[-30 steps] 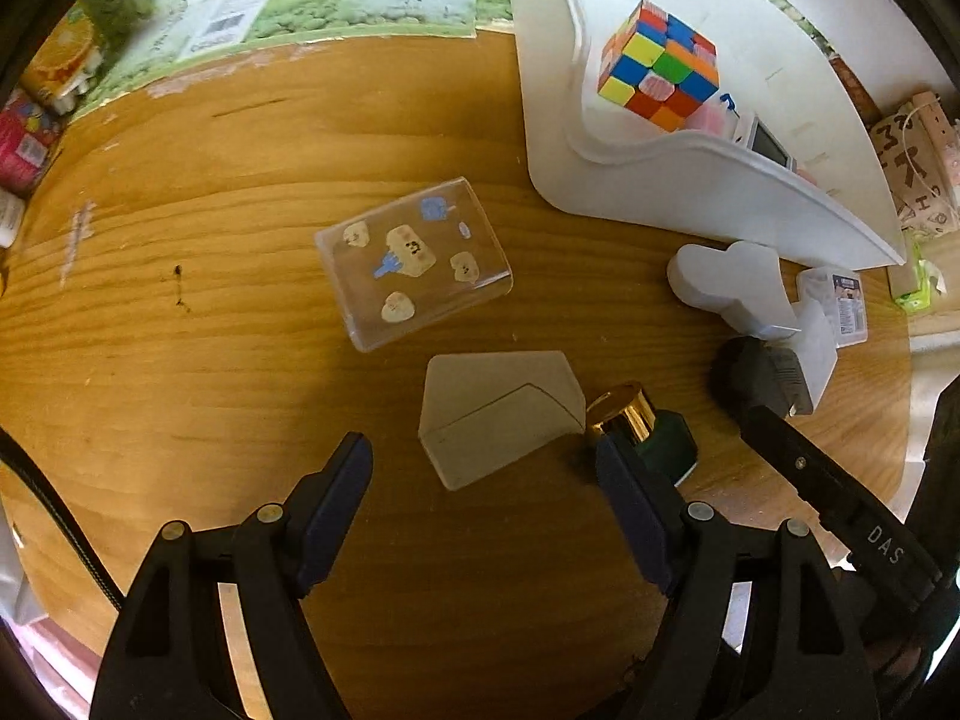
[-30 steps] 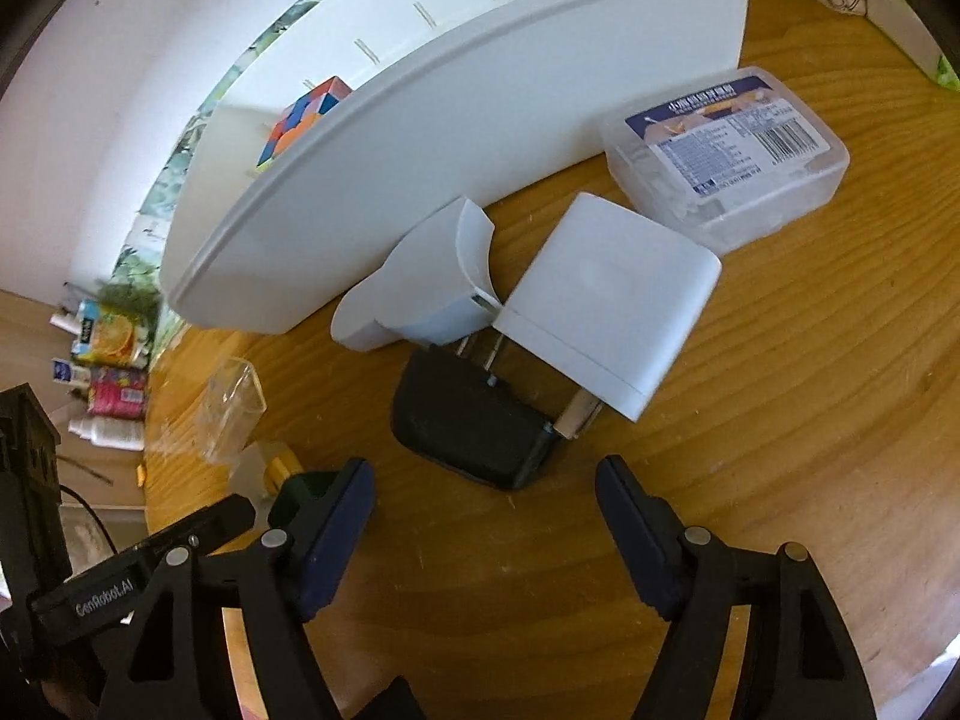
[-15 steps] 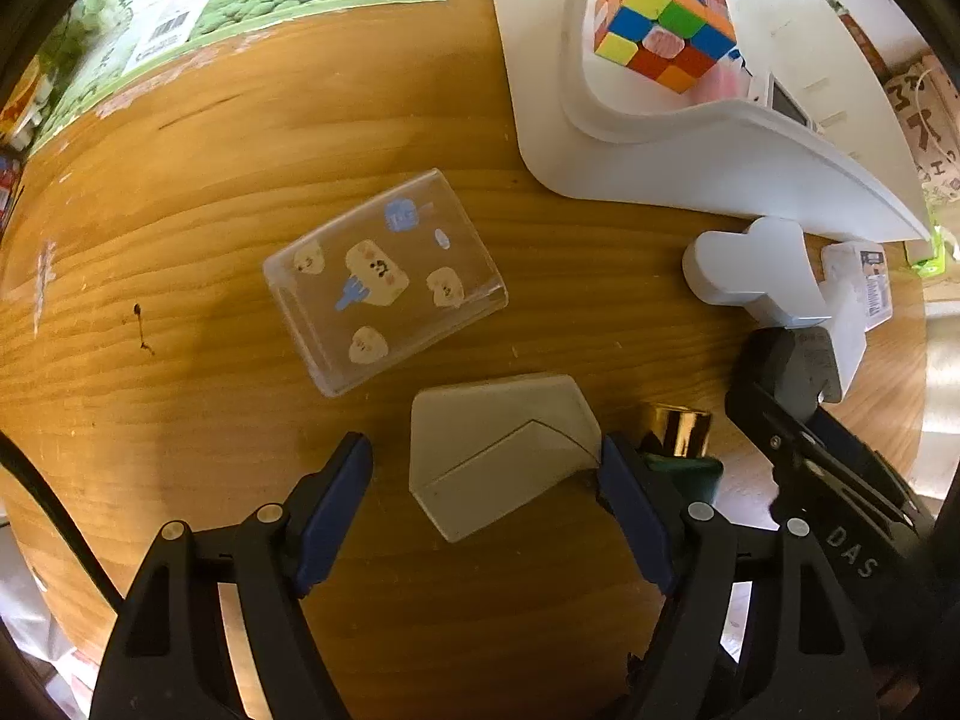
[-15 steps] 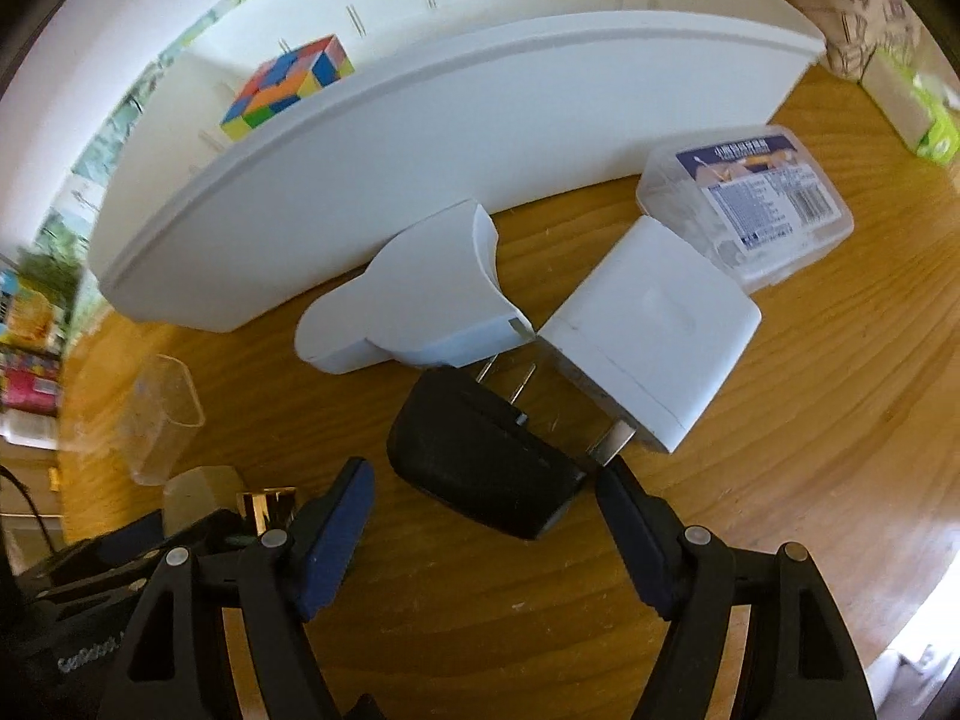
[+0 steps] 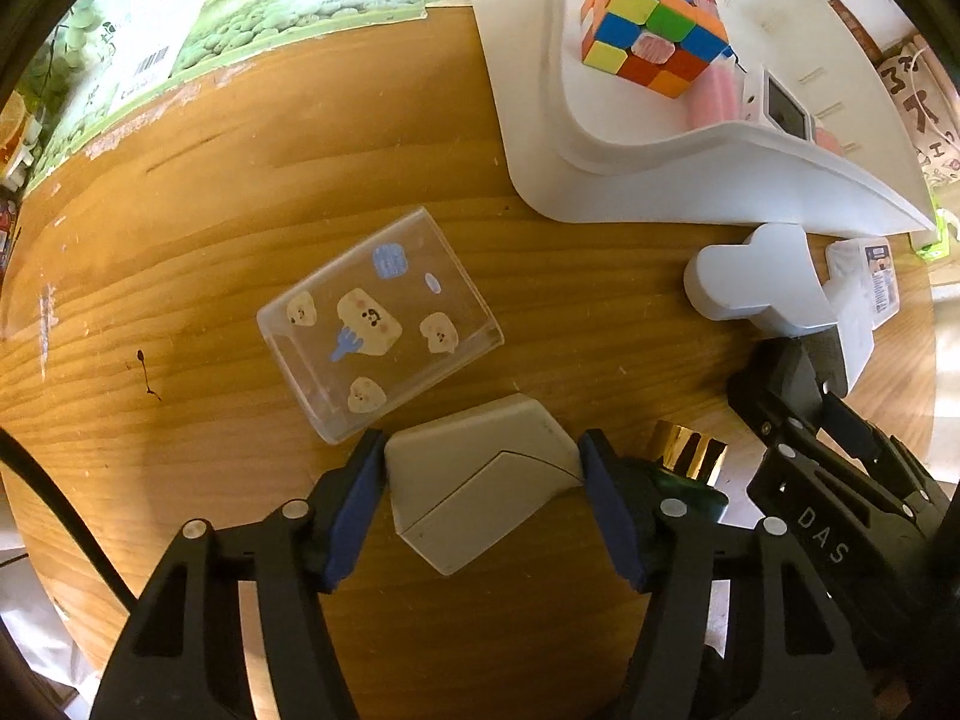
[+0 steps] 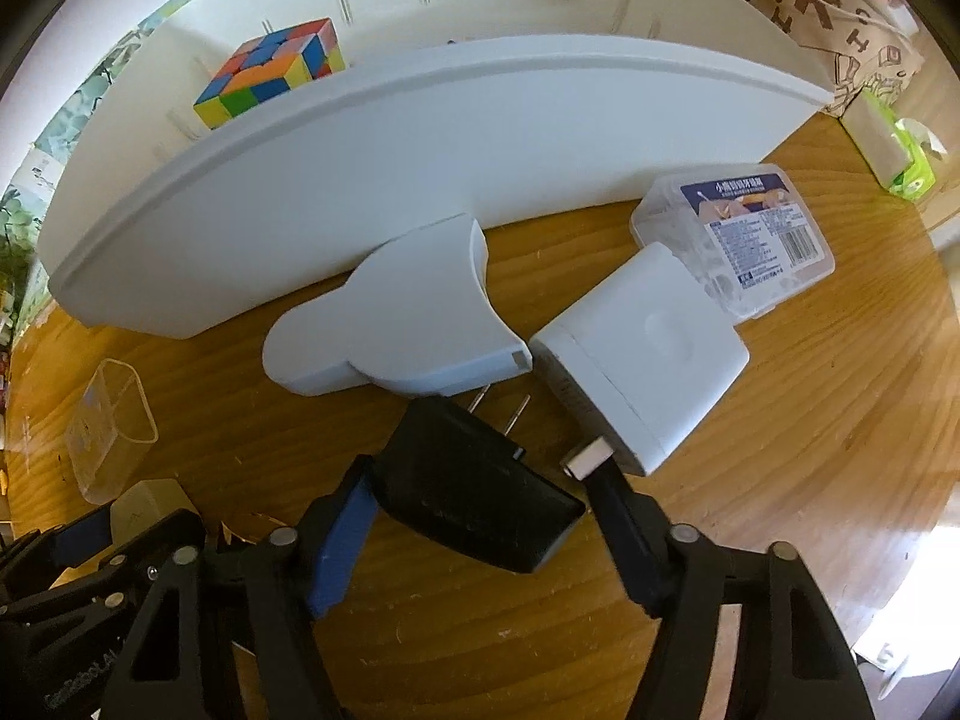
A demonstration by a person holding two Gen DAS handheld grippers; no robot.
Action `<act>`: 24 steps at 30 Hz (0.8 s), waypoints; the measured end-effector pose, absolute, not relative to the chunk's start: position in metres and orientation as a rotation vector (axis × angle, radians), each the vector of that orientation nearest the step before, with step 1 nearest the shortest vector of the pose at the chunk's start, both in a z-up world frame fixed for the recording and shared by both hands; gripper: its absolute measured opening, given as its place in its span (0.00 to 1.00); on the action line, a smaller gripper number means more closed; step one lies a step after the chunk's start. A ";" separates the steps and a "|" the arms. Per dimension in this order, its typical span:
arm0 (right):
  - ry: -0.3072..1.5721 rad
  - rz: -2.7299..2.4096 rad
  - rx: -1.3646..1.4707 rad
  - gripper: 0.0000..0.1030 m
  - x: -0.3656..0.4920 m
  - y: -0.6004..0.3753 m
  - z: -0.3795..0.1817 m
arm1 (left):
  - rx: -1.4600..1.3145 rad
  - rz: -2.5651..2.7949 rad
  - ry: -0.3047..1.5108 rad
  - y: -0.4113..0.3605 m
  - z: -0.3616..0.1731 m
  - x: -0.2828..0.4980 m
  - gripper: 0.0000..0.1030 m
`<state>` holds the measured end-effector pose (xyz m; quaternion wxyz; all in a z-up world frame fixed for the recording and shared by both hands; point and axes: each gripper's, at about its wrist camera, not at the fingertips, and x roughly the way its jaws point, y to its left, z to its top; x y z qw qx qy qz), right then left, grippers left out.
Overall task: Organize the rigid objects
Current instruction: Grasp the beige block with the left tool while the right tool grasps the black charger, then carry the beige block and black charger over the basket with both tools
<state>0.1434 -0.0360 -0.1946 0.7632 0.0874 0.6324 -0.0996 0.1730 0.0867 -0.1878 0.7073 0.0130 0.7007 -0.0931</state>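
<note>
Grey-white plastic case [image 5: 480, 489] with a pointed flap lies on the wooden table [image 5: 240, 180], set between the fingers of the left gripper [image 5: 480, 468]; its jaws have just been closing, and both blue pads now press the case's sides. Just beyond it lies a clear acrylic box with cartoon stickers [image 5: 378, 324], and beside the right finger stands a gold-capped dark bottle [image 5: 690, 456]. The right gripper [image 6: 480, 498] has likewise been closing around a black plug adapter [image 6: 480, 498]: the left pad touches its edge, while contact on the right is unclear. A white charger block [image 6: 642, 360] and a white curved plastic piece [image 6: 396, 324] lie just beyond, before a white tray [image 6: 420, 150] holding a colourful puzzle cube [image 6: 270, 72].
</note>
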 end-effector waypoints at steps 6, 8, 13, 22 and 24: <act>1.383 -0.212 0.188 0.63 0.147 -0.035 -0.192 | -0.008 -0.212 1.569 0.109 -0.178 0.168 0.66; 1.389 -0.208 0.189 0.63 0.144 -0.041 -0.192 | -0.014 -0.206 1.575 0.112 -0.178 0.167 0.66; 1.406 -0.197 0.201 0.63 0.134 -0.041 -0.192 | -0.055 -0.192 1.595 0.123 -0.175 0.156 0.65; 1.431 -0.175 0.279 0.63 0.109 -0.050 -0.190 | -0.105 -0.172 1.578 0.138 -0.164 0.140 0.65; 1.421 -0.176 0.290 0.63 0.101 -0.053 -0.186 | -0.110 -0.180 1.560 0.139 -0.157 0.134 0.65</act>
